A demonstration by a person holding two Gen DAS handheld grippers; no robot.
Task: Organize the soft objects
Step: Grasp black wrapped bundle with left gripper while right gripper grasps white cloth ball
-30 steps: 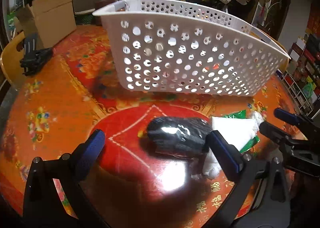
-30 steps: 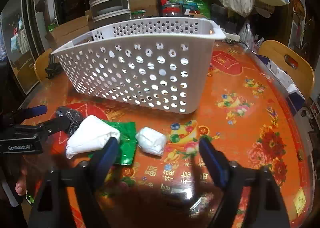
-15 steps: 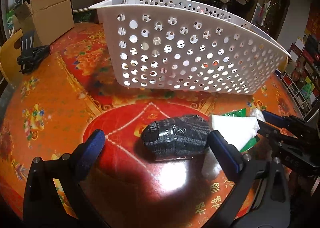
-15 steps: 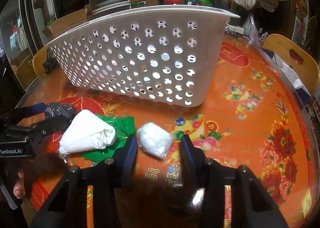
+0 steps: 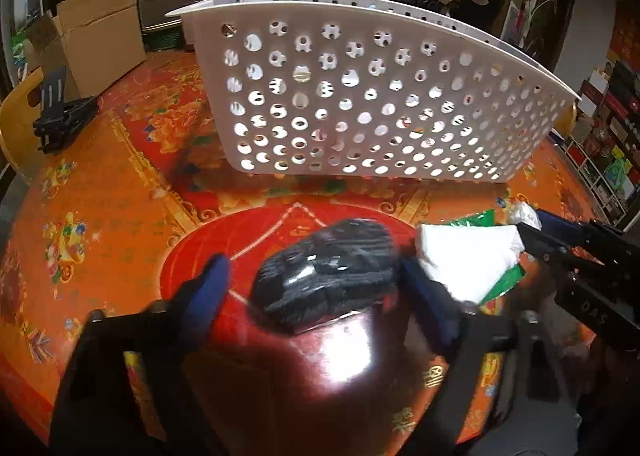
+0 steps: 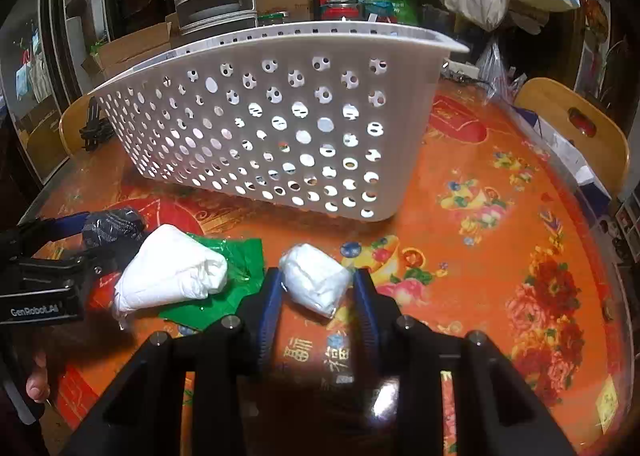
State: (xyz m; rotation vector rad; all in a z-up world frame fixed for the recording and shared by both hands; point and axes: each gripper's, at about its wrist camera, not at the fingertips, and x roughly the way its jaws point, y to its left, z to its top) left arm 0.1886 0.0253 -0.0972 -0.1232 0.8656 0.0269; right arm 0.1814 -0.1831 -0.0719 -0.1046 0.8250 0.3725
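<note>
A black wrapped soft bundle (image 5: 326, 274) lies on the table between the fingers of my left gripper (image 5: 316, 276); the right finger touches it, the left finger stands a little off it. A small white wrapped bundle (image 6: 316, 280) sits between the fingers of my right gripper (image 6: 316, 290), which has closed onto its sides. A larger white bundle (image 6: 172, 274) lies on a green bag (image 6: 228, 276) between the two, also in the left wrist view (image 5: 466, 256). A white perforated basket (image 6: 280, 112) stands behind them.
The round table (image 6: 500, 240) has an orange and red patterned cover. A cardboard box (image 5: 100, 32) and a black clamp (image 5: 60, 112) sit at the far left. Wooden chairs (image 6: 576, 124) stand around the table. Shelves and bags crowd the background.
Both grippers have narrowed a lot. The right one moved forward and closed onto the small white bundle. The left one moved forward around the black bundle.
</note>
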